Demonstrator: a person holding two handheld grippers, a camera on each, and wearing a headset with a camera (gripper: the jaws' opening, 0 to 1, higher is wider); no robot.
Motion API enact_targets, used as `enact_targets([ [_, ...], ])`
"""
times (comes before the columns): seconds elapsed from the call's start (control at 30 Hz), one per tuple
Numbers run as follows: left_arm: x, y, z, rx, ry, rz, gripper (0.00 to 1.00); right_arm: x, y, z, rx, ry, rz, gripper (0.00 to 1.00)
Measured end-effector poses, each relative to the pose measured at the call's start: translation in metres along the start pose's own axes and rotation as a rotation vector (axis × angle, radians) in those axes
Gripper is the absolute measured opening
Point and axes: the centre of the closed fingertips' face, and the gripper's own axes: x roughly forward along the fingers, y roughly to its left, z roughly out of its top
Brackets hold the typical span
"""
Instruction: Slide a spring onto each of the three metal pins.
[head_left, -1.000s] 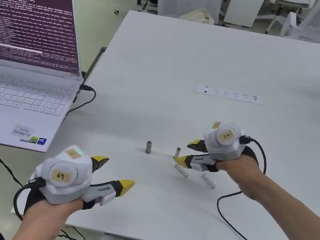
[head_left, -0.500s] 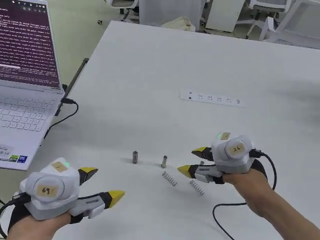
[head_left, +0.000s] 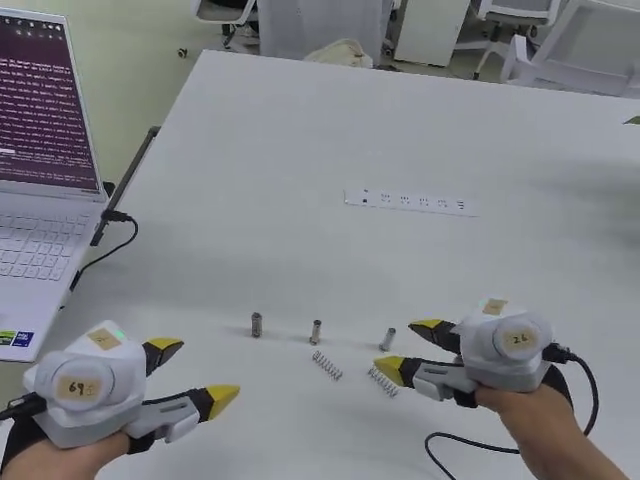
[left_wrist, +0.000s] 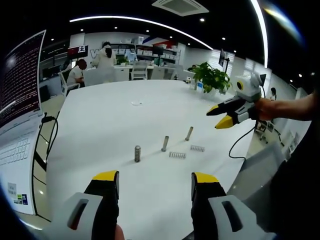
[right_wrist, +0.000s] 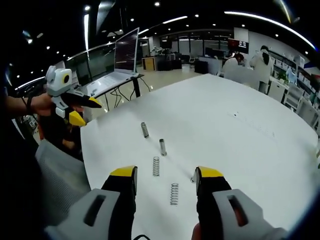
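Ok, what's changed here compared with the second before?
The right gripper has drawn back from the middle pin toward the person's right, uncovering the right pin. Its jaws stay open and empty, lower tip now by the right loose spring. Nothing taken or let go. Unchanged: left gripper hovering open, left pin wearing its spring, left loose spring lying flat. The camera also shifted.

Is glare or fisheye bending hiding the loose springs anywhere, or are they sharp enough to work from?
Head view: even soft light, no glare, loose springs sharp on the white table. Left gripper view: table edge bows, springs small but clear. Right gripper view: strong curvature, ceiling lights streak, springs crisp ahead of the right gripper.
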Motion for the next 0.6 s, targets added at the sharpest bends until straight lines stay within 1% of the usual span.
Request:
enact_targets([
  [0.23,0.001,0.002,-0.002,-0.009,0.002,0.009,0.55,-0.019,-0.004,-0.017,0.102,-0.014,-0.037,0.50],
  [0.4,0.002,0.001,-0.002,-0.012,0.004,0.008,0.56,-0.029,-0.001,-0.027,0.121,-0.010,-0.050,0.53],
  [0.6,0.006,0.000,-0.002,-0.010,0.007,0.003,0.56,-0.039,0.003,-0.030,0.131,-0.015,-0.055,0.56],
])
